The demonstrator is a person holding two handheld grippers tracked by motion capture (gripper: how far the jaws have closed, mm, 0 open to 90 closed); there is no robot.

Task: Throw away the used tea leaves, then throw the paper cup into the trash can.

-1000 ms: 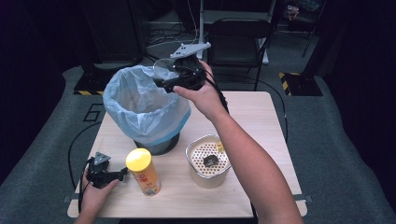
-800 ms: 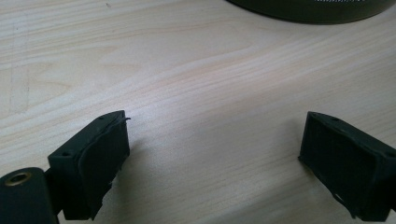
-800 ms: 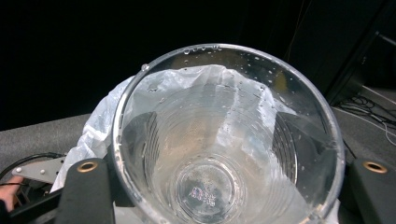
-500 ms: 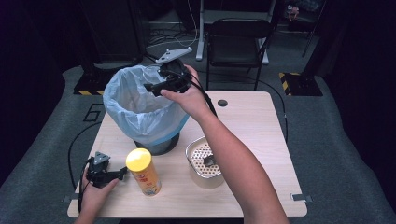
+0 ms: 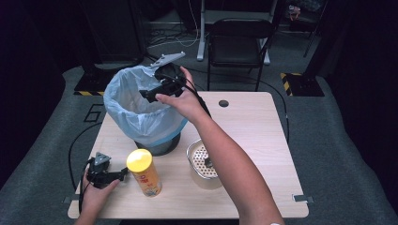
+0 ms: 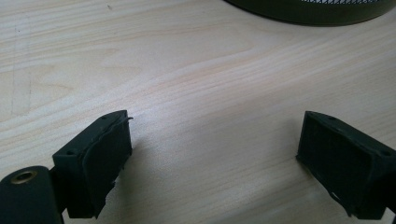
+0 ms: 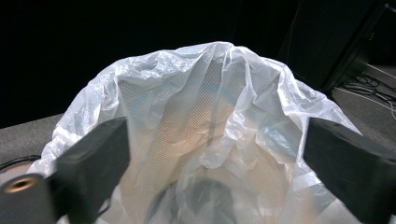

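The light wooden table [image 5: 253,140] is occupied by a black mesh bin lined with a pale blue plastic bag [image 5: 141,110]. Over its mouth the right claw [image 5: 148,95] is held, its jaws just spread, nothing between. The left claw [image 5: 123,174] is rested spread and empty on the table.

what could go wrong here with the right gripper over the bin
The right gripper, its jaws just opened and empty, hangs close over the bin liner; it could snag the loose plastic when pulled back. The forearm passes right above the metal basket and could knock it.
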